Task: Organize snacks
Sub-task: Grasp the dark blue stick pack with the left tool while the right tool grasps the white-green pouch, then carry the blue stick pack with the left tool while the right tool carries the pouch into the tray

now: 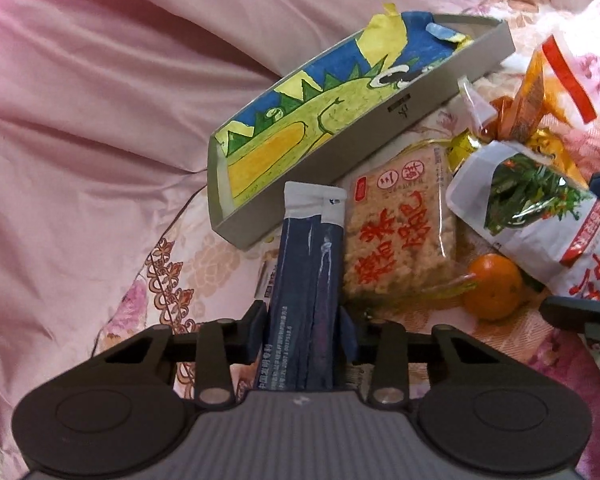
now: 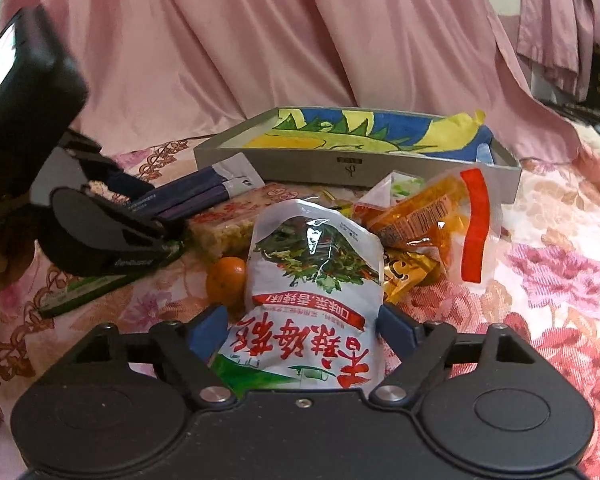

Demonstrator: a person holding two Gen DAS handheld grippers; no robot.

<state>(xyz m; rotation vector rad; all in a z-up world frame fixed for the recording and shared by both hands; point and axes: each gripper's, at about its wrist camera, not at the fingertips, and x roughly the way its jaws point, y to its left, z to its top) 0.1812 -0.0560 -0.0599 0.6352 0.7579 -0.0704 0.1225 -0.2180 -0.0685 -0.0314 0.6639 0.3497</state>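
We have a snack in each gripper. Our left gripper (image 1: pixel 304 316) has its jaws pinching a bundle of dark navy stick sachets with white ends (image 1: pixel 310 276), which points toward 12 o'clock at the near corner of the shallow grey cardboard box lined with a blue, green and yellow dinosaur drawing (image 1: pixel 432 92). Our right gripper (image 2: pixel 302 328) has its jaws closed on a white plastic pouch printed with green vegetables and red lettering (image 2: pixel 312 276). Both packets hang just over the pink floral bedspread (image 2: pixel 548 240), short of the box.

The rest of the pile lies between us and the box: a clear-wrapped puffed-rice square with red characters (image 1: pixel 400 236), a small orange mandarin (image 1: pixel 492 286) and an orange crinkly bag with a red stripe (image 2: pixel 432 220).

Risks, as we judge them: the sachets are loose in a bundle, so one could slide out if tilted; the soft pouch is held low and may sag or catch the box wall; the box sits on soft bedding against the pink quilt (image 1: pixel 120 80) and could tip under a push.

The box's floor at 1 o'clock is partly hidden by crumpled paper, and gold-wrapped items under the bags are probably sweets, though we cannot tell.
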